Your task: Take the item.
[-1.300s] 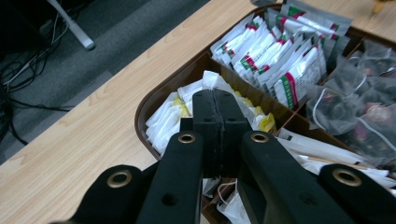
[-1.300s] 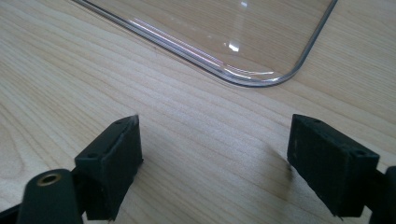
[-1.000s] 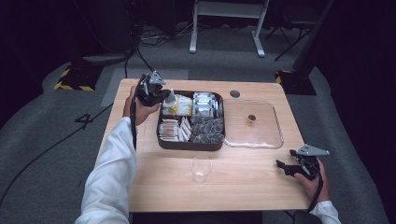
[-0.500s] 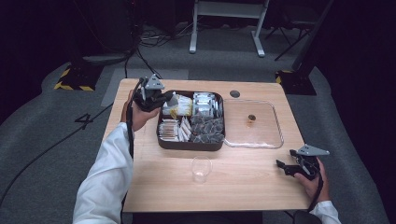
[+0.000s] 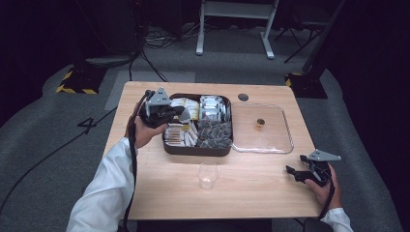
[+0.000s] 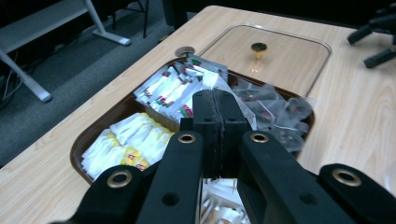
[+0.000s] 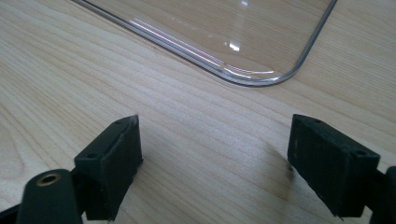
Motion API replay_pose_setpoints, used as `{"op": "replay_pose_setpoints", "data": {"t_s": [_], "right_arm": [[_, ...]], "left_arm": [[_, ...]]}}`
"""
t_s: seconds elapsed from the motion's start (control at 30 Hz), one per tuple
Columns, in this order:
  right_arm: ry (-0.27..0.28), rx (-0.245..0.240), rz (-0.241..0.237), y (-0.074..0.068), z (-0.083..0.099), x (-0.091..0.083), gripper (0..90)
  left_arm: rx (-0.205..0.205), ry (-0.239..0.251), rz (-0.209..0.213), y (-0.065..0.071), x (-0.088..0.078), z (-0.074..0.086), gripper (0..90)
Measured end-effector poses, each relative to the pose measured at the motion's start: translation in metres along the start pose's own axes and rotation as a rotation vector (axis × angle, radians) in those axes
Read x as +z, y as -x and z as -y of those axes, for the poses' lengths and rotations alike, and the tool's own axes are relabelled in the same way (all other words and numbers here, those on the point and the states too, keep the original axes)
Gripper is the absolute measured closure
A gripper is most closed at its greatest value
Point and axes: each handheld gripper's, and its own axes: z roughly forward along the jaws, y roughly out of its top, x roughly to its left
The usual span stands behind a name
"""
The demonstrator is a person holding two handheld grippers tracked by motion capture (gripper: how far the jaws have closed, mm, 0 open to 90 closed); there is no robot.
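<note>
Two tools: the left tool (image 5: pixel 180 114) is clamped on a white packet (image 6: pixel 219 84) above the brown tray (image 5: pixel 196 150). Nearer sits a clear cup (image 5: pixel 208 174). At the near right, the right tool (image 5: pixel 293 172) is apart beside the clear lid (image 5: pixel 285 145).

My left gripper (image 6: pixel 218 109) hangs over the brown tray (image 6: pixel 100 128), jaws pressed together on a white packet (image 6: pixel 212 80); the clear lid (image 6: pixel 285 56) lies beyond.

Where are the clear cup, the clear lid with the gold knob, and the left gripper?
clear cup (image 5: pixel 208 174), high view, on its side wall.
clear lid (image 5: pixel 275 140), high view, on the flat pane beside its knob.
left gripper (image 6: pixel 219 105), left gripper view, at the shut jaw tips.
</note>
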Motion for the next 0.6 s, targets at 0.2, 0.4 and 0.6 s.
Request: {"op": "replay_pose_setpoints", "data": {"t_s": [0.2,0.4,0.6], "right_arm": [[0.0,0.0,0.0,0.0,0.0,0.0,18.0],[0.0,0.0,0.0,0.0,0.0,0.0,18.0],[0.0,0.0,0.0,0.0,0.0,0.0,18.0]], "left_arm": [[0.021,0.015,0.045,0.017,-0.005,0.004,89.0],[0.044,0.021,0.085,0.032,-0.01,0.005,89.0],[0.056,0.035,0.131,0.048,-0.013,0.005,89.0]]}}
